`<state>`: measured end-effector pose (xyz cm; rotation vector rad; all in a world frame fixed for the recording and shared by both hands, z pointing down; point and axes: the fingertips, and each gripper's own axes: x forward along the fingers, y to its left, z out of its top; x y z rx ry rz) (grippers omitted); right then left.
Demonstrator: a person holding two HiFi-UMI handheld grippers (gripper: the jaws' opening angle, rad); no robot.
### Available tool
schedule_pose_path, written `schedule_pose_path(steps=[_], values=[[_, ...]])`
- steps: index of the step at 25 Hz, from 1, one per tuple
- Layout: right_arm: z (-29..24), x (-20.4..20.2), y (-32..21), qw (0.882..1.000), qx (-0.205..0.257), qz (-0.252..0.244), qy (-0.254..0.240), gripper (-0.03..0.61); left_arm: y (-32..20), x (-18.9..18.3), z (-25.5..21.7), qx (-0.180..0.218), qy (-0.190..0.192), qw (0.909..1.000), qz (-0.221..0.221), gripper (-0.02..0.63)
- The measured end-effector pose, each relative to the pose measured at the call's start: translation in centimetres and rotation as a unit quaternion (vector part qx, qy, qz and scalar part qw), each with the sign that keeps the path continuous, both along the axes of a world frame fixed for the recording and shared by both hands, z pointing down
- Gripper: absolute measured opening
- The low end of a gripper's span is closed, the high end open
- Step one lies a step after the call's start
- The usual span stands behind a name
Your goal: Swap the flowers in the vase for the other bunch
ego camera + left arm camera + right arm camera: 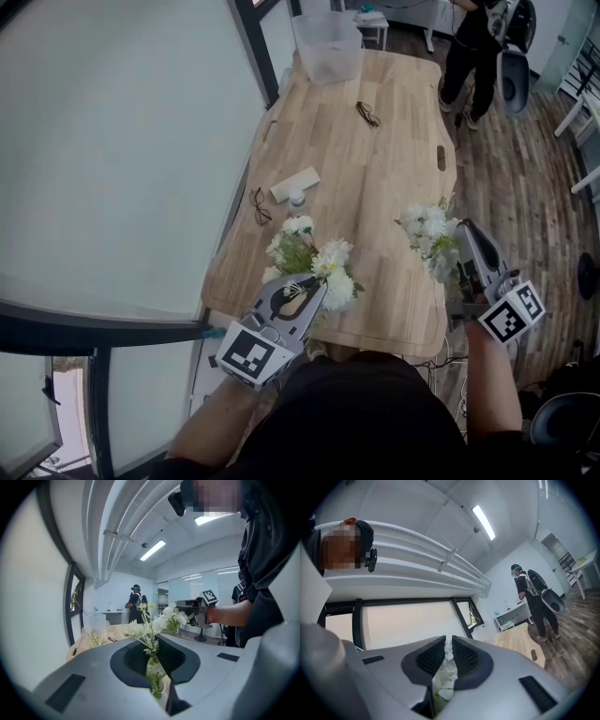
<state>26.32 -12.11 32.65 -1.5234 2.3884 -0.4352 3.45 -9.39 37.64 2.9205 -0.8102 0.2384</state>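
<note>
In the head view I hold two bunches of white flowers over the near end of the wooden table (pixel 375 178). My left gripper (pixel 315 287) is shut on the stems of one flower bunch (pixel 314 261); in the left gripper view those thin green stems (pixel 152 665) run between the dark pads (pixel 133 658). My right gripper (pixel 466 236) is shut on the other flower bunch (pixel 429 232) at the table's right edge, and its view shows white petals and green leaves (pixel 446 677) pinched between the pads (pixel 464 656). No vase shows clearly in any view.
A clear plastic bin (pixel 326 42) stands at the table's far end. Two pairs of glasses (pixel 367 114) (pixel 259 206), a white box (pixel 294 183) and a small bottle (pixel 297 198) lie on the table. A person (pixel 473 47) stands beyond it. A window wall (pixel 122 141) runs along the left.
</note>
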Motion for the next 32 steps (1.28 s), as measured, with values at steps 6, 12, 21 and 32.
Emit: schedule_pose_path(steps=[6,12,21,32], values=[[-0.1,0.7,0.2,1.0,0.003,0.001,-0.008,0.058,-0.5,-0.2,-0.8,0.019,-0.005,0.9998,-0.006,0.028],[-0.5,0.9,0.4,1.0,0.007,0.0,-0.011,0.058,-0.6,0.0,-1.7,0.021,-0.007,0.9997,-0.013,0.028],[-1.0,0.7,0.5,1.0,0.017,-0.011,-0.022,0.058,-0.5,-0.3,-2.9,0.041,0.001,0.999,-0.019,0.026],[-1.9,-2.2,-0.4,0.998,0.023,-0.044,-0.037,0.058,-1.3,-1.6,-4.6,0.046,0.007,0.998,-0.042,0.026]])
